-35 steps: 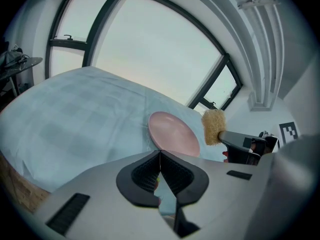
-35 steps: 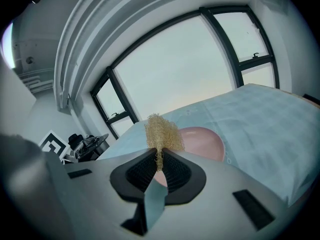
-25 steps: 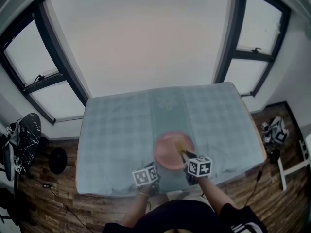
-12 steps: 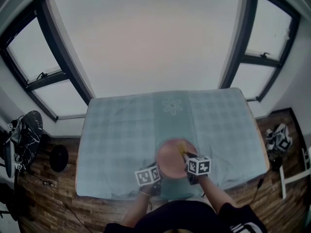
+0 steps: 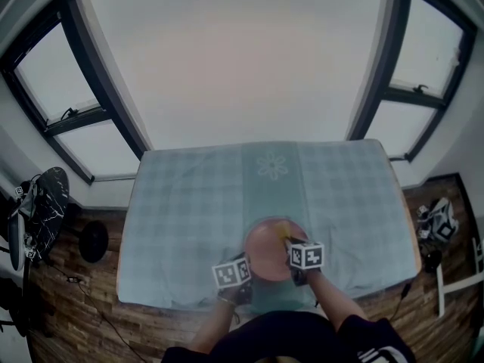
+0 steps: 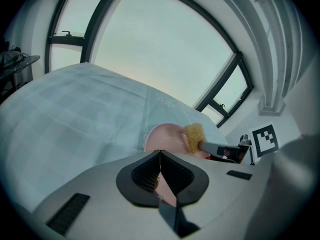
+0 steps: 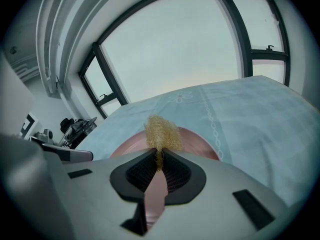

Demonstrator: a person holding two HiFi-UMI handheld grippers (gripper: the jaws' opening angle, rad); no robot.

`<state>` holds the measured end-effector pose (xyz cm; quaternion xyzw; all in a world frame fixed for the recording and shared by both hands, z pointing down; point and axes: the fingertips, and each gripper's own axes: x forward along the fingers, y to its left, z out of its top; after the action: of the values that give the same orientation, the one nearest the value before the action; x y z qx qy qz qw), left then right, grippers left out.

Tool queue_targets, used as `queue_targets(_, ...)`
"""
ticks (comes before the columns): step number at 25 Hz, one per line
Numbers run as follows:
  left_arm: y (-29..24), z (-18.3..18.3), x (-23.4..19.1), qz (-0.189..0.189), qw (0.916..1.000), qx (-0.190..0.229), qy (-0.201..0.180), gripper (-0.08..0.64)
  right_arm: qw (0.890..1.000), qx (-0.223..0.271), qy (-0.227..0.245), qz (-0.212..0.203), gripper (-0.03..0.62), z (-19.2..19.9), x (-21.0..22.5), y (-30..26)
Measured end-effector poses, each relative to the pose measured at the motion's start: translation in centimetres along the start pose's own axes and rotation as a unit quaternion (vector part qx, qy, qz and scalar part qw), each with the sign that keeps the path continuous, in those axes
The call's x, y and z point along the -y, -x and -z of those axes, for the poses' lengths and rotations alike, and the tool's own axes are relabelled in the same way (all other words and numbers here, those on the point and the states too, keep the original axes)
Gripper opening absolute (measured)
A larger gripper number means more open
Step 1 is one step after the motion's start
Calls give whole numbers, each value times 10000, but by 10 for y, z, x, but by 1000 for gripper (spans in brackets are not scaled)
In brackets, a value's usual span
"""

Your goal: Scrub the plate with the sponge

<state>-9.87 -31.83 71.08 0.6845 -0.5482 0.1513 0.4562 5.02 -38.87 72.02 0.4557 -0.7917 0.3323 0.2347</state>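
The right gripper (image 7: 159, 159) had its jaws clamped on the sponge (image 7: 162, 131), whose yellow tuft stuck out just ahead of the jaw tips and lay on the plate (image 7: 197, 139) directly below and beyond them. The left gripper (image 6: 159, 156) had its jaws drawn together to a thin line; pink showed in the gap under them, and they seemed to be pinching the plate's near rim, though the contact itself was hard to make out. From those jaws the plate spread forward and to their right, with the sponge and the right gripper's jaws over its far right part. In the head view the plate (image 5: 263, 254) sat on the cloth-covered counter (image 5: 189, 203) close to the person, between the two grippers. The scrubbing looked under way. To do it well, the left jaws should probably hold the rim firmly so the plate cannot slide or spin on the cloth. The right jaws would then press the sponge flat and sweep it in overlapping strokes across the whole face, out to the rim. Only a narrow part of the sponge was gripped, so heavy sideways force might pull it loose; moderate pressure seemed safer. The hard jaw tips should stay clear of the plate.
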Motion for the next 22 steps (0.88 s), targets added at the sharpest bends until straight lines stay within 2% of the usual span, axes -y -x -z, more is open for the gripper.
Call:
queue_targets(9,4,-4,-3,-51,10000,52,28,8,9992,-341,37,206,35,9,6,-17)
queue_targets(22,7,-1,-7,-80,10000,47,31,8,9974,-656,303,-13,35,25,-16,-29)
